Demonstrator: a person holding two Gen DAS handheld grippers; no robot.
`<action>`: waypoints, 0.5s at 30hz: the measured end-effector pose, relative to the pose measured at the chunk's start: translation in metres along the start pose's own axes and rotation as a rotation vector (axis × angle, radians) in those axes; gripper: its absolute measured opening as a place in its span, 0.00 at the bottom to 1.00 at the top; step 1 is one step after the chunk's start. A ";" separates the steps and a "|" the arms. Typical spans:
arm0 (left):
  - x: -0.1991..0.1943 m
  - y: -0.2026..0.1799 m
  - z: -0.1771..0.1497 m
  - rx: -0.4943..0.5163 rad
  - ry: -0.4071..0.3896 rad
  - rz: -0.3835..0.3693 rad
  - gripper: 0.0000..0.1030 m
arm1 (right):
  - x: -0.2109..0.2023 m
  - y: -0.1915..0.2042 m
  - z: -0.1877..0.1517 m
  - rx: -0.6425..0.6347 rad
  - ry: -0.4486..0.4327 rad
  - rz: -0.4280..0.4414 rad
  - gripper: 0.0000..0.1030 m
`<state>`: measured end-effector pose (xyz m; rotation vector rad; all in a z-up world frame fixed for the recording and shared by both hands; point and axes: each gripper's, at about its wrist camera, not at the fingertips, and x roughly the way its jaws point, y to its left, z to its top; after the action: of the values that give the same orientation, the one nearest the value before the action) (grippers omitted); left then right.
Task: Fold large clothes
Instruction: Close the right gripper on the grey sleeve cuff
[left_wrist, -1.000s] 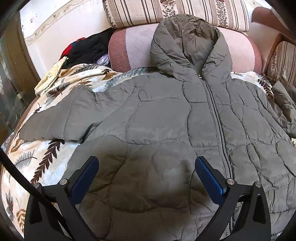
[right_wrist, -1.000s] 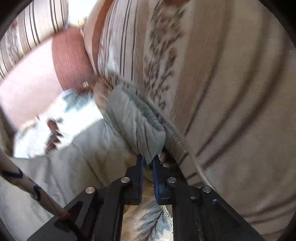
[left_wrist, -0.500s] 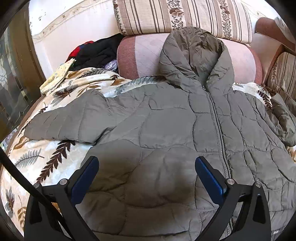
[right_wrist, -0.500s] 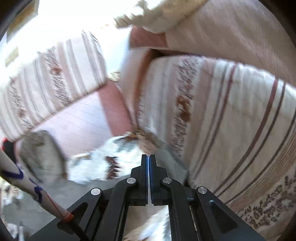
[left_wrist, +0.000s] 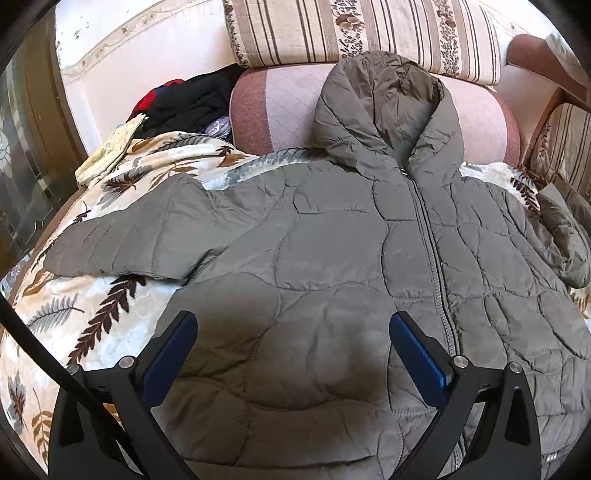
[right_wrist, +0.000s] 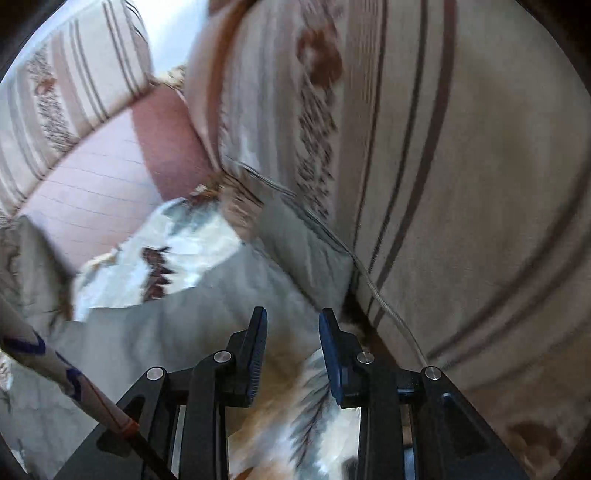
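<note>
Holding my left tool (left_wrist: 291, 332) wide, empty, over the jacket (left_wrist: 332, 258), spread flat on the sofa w/ hood away from me. Right tool (right_wrist: 293, 325) jaws have just been opening, nothing btwn them; sleeve cuff (right_wrist: 303, 251) lies just ahead, against the cushion (right_wrist: 461, 184), so right hand nearer.

We are seeing a sofa (left_wrist: 258, 110) carrying a leaf-print blanket (left_wrist: 92, 314); a jacket (left_wrist: 332, 258) is lying spread across it.
</note>
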<state>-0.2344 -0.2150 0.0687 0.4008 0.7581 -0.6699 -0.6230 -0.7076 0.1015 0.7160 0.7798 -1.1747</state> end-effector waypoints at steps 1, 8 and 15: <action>0.001 -0.001 0.000 0.004 0.001 0.000 1.00 | 0.013 -0.003 0.001 0.006 0.012 -0.011 0.31; 0.008 -0.010 0.000 0.026 -0.003 -0.010 1.00 | 0.062 -0.012 0.005 0.010 0.024 -0.045 0.37; 0.013 -0.019 -0.003 0.062 0.005 0.003 1.00 | 0.071 0.000 0.007 -0.043 -0.004 -0.080 0.11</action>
<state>-0.2413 -0.2323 0.0551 0.4597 0.7429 -0.6912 -0.6084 -0.7503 0.0465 0.6523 0.8346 -1.2273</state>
